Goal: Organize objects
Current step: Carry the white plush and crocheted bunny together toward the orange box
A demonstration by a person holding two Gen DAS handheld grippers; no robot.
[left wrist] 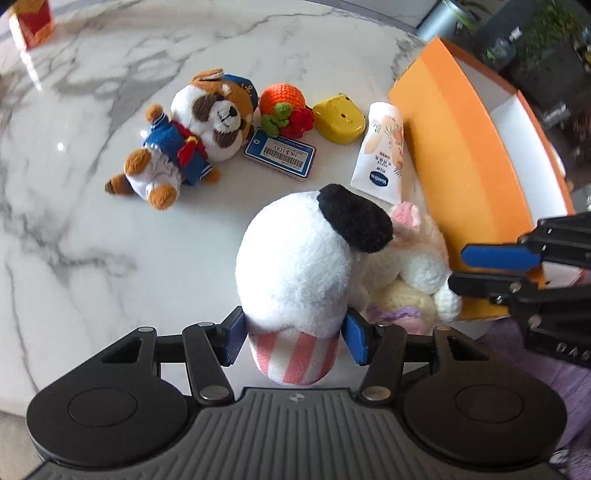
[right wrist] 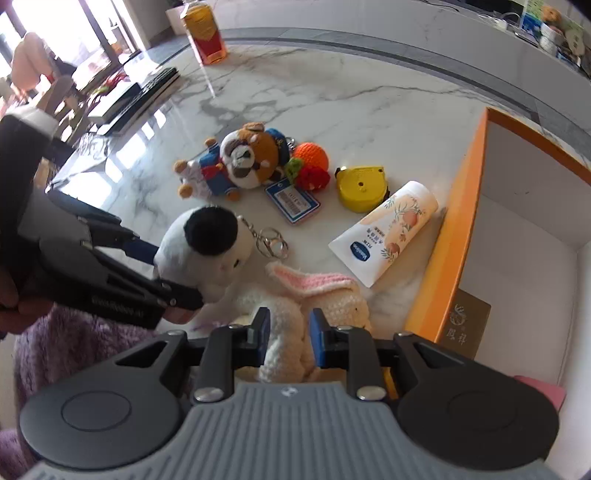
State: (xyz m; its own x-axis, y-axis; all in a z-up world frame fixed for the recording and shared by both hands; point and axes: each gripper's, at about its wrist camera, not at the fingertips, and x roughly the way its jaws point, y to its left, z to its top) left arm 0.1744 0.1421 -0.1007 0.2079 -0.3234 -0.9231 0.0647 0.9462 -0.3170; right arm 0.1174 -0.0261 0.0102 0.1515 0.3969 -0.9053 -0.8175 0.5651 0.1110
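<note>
My left gripper [left wrist: 293,338] is shut on a white plush dog with a black ear [left wrist: 303,266], gripping it near its pink-striped bottom; the plush also shows in the right wrist view [right wrist: 207,251]. My right gripper [right wrist: 289,334] is shut on a cream crocheted bunny [right wrist: 295,306] with pink ears, which lies beside the plush dog [left wrist: 410,266]. The orange box [left wrist: 465,155] with a white inside [right wrist: 524,258] stands open on the right.
On the marble table [left wrist: 110,240] lie a sailor dog plush [left wrist: 195,129], an orange crochet fruit [left wrist: 282,101], a blue price tag [left wrist: 280,153], a yellow tape measure [left wrist: 338,118] and a Vaseline tube [left wrist: 380,151]. A red-yellow carton [right wrist: 205,33] stands far back.
</note>
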